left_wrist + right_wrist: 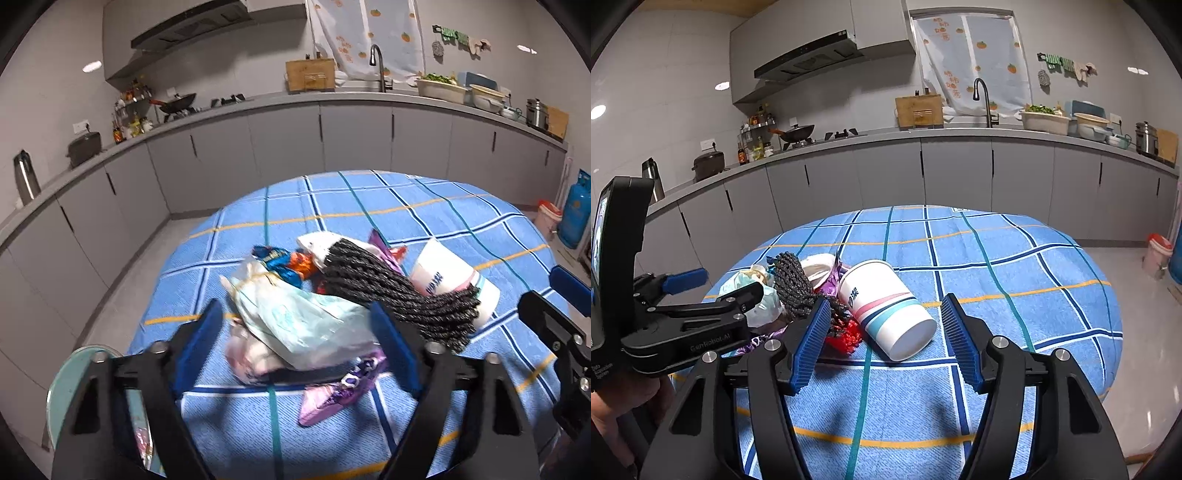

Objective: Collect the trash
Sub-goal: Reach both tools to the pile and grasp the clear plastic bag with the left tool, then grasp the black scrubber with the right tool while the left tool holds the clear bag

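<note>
- Left wrist view: my left gripper [295, 343] has its jaws wide open around a pale plastic bag [303, 325], holding nothing. The trash pile lies mid-tabletop [461, 221]; a dark mop head [391, 291] lies over it, touching the cup [450, 280].
- Right wrist view: my right gripper [886, 339] hangs with jaws wide open just before the tipped cup [886, 310], empty. The pile lies left of the cup.

We see our left gripper [297, 341] with its blue pads spread wide, jaws apart, angled forward and down. Off to its right, the tip of our right gripper [882, 332] pokes in, and it is just as wide open, pads [812, 347] parted, nothing pinched between them. A bare hand [613, 410] grips the left tool's handle.
</note>
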Demonstrator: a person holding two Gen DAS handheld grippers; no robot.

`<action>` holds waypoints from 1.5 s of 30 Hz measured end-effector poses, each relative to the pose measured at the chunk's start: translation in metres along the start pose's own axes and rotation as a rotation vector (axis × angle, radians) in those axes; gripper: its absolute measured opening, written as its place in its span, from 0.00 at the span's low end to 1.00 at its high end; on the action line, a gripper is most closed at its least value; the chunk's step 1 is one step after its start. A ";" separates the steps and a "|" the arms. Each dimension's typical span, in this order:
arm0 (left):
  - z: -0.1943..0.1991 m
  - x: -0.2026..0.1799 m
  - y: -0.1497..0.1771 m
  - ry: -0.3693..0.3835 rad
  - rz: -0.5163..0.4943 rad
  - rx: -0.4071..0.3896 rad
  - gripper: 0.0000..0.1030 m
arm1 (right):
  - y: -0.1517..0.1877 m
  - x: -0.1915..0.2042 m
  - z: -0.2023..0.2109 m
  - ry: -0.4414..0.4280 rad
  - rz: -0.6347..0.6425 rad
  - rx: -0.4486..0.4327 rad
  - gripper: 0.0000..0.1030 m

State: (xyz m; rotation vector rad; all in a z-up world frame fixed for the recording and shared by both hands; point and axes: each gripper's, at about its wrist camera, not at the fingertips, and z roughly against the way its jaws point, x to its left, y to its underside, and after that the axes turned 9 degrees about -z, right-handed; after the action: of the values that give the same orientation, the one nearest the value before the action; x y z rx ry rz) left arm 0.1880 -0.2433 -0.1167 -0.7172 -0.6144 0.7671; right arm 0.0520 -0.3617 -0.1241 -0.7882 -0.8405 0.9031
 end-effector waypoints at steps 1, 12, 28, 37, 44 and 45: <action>-0.001 0.000 0.001 0.016 0.000 0.006 0.68 | 0.000 0.000 0.000 -0.001 -0.001 0.001 0.62; 0.010 0.000 0.008 0.092 -0.027 0.016 0.20 | 0.000 0.006 0.001 -0.011 0.012 0.000 0.64; 0.053 0.011 0.008 0.038 -0.067 -0.073 0.01 | 0.000 0.022 -0.009 -0.053 0.039 0.027 0.64; 0.056 0.021 0.014 0.066 -0.044 -0.068 0.01 | 0.007 0.036 -0.023 -0.079 0.077 0.083 0.56; 0.071 0.023 0.012 0.067 -0.045 -0.103 0.01 | 0.015 0.039 -0.032 -0.092 0.100 0.143 0.14; 0.073 0.023 0.011 0.070 -0.044 -0.107 0.01 | 0.015 0.040 -0.031 -0.093 0.104 0.143 0.12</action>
State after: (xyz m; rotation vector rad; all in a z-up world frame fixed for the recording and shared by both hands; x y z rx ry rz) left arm 0.1447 -0.1940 -0.0758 -0.8223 -0.6095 0.6693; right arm 0.0879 -0.3267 -0.1399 -0.6740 -0.8117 1.0868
